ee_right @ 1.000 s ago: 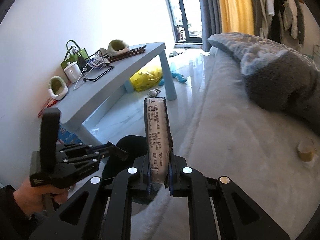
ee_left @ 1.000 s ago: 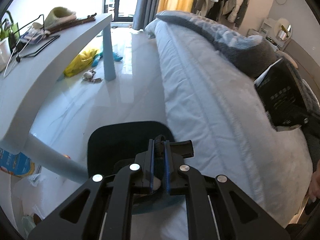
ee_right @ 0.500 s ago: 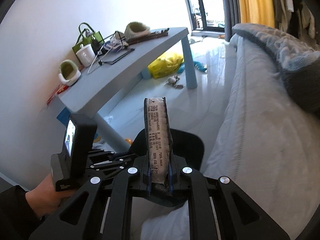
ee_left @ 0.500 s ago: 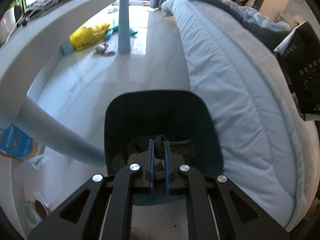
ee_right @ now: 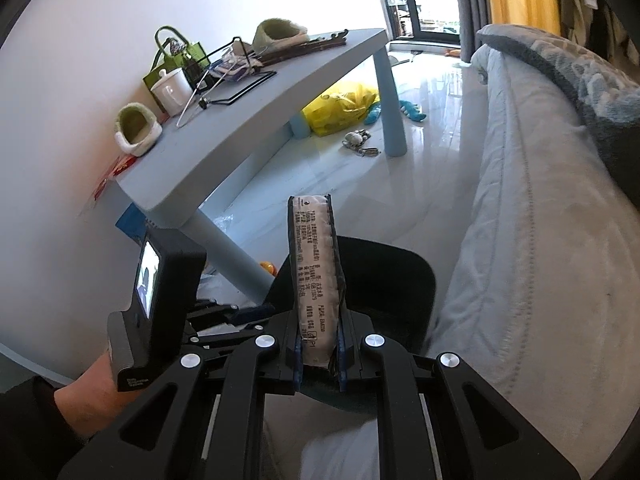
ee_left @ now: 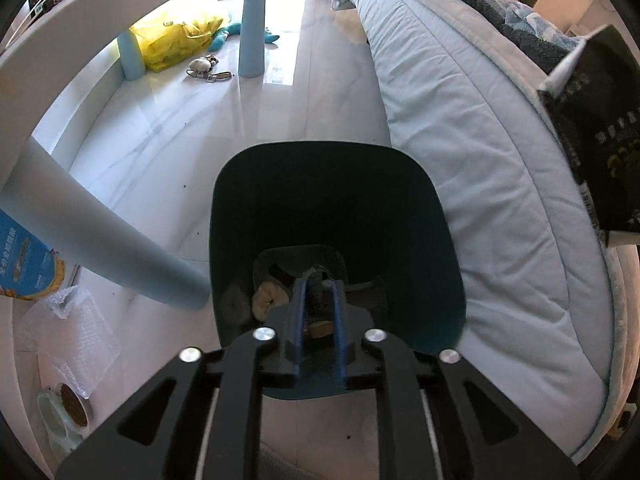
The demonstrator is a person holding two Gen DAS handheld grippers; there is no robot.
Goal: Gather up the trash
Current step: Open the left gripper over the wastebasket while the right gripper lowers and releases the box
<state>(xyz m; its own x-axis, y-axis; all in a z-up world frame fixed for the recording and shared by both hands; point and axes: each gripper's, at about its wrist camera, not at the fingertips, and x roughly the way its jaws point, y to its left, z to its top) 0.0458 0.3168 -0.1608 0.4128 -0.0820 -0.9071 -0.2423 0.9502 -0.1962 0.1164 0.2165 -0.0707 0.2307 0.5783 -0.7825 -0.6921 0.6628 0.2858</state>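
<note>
Your right gripper has its fingers clamped on a flat packet, gripping it by its lower end. The packet's long axis runs straight out along the fingers, so its free end points away from you toward the floor between the blue surface and the bed. You see it edge-on: a pale printed face with a dark rim. It hangs over the near rim of the dark trash bin, which stands on the floor against the bed's side edge and just beside the near leg of the surface.

Your left gripper points steeply down into that same trash bin. Its fingers are opening; a narrow gap shows between the blue pads, and a small scrap sits in that gap. Whether the pads touch it, you cannot tell from this view. Crumpled pale trash lies on the bin's bottom just left of the fingertips.

In the right wrist view, your left hand holds its gripper low at the bin's left side, below the near corner of the surface.
</note>
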